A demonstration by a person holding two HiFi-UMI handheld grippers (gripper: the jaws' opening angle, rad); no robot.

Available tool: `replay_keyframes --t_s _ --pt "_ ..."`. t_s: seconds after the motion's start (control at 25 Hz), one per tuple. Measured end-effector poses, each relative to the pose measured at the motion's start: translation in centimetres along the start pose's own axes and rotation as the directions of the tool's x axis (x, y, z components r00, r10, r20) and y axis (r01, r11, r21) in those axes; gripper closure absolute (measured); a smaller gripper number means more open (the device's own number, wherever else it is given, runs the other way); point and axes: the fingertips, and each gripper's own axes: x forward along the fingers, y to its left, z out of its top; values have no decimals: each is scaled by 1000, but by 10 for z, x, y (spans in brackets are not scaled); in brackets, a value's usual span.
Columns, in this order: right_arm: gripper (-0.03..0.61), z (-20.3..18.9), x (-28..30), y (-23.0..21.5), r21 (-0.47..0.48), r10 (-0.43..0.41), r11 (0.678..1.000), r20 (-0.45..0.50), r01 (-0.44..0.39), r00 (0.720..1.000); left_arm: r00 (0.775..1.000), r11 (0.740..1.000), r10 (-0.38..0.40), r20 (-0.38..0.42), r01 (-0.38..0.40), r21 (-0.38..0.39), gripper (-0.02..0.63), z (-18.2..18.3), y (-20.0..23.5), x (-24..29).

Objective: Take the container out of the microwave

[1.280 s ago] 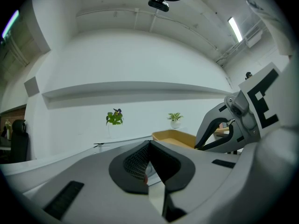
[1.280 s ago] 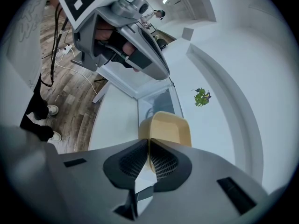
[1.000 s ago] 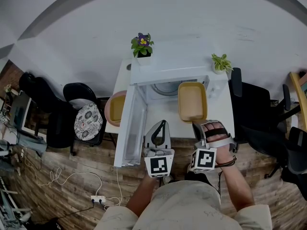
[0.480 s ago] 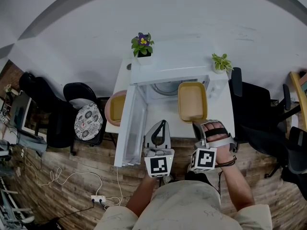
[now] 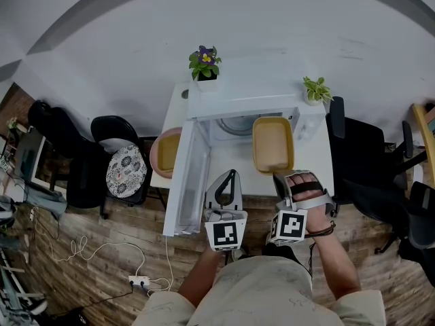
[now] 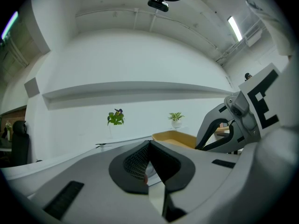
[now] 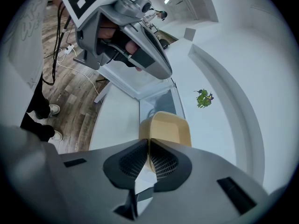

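1. Your right gripper (image 5: 281,177) tilted downward toward the near short edge of the container (image 5: 272,145). Its fingers stood narrow, pinched on that rim. The right gripper view showed the tan edge running in between the pads.
2. The container was a tan, shallow, rectangular tray, out of the cavity. It lay lengthwise over the white table (image 5: 309,175), in front of the right part of the microwave (image 5: 238,104). From the head view its far end overlapped the oven's front. Whether it rested on the table or hung just above it, you could not tell from these views.
3. Your left gripper (image 5: 230,175) pointed level toward the open cavity, just left of the container and apart from it. Its fingers were closed, with the pad tips meeting.
4. The microwave's door (image 5: 185,182) stood swung wide to the left. The round turntable (image 5: 238,124) showed inside.
5. A pinkish bowl (image 5: 165,153) sat on the table left of the door.
6. A flowering plant (image 5: 205,63) stood on top of the microwave at its left end. A small green plant (image 5: 315,88) stood near its right end.
7. A black chair with a patterned cushion (image 5: 126,171) stood left of the table, and a black office chair (image 5: 360,158) stood to its right.
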Motion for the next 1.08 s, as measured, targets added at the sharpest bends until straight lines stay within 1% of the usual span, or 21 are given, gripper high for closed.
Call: replay_keyframes --t_s 0.04,0.16,0.32,0.44,0.6,0.8,0.96,1.08 --pt "545 0 0 0 0 2 1000 0 -2 1000 1000 1000 1 -1 -1 1 607 0 1 0" --pt "545 2 1 -2 1 -2 1000 4 2 1000 999 1000 4 -38 -5 -13 607 -5 2 -1" --pt "546 5 3 0 2 9 1000 9 -9 1000 1000 1000 13 -1 -13 4 607 0 5 0" --pt "546 6 4 -1 4 6 1000 15 -6 1000 1000 1000 18 -6 -18 4 607 -2 7 0" --pt "546 6 4 -5 10 -12 1000 25 12 1000 999 999 28 -33 -28 -16 607 -7 8 -3" --pt "546 6 5 -6 6 -9 1000 24 9 1000 999 999 34 -7 -34 -1 607 -3 10 -2" --pt "546 8 5 -5 4 -8 1000 27 7 1000 999 999 36 -36 -37 -14 607 -7 10 -4" --pt "546 7 4 -5 3 -8 1000 27 8 1000 999 999 35 -26 -35 -9 607 -5 9 -4"
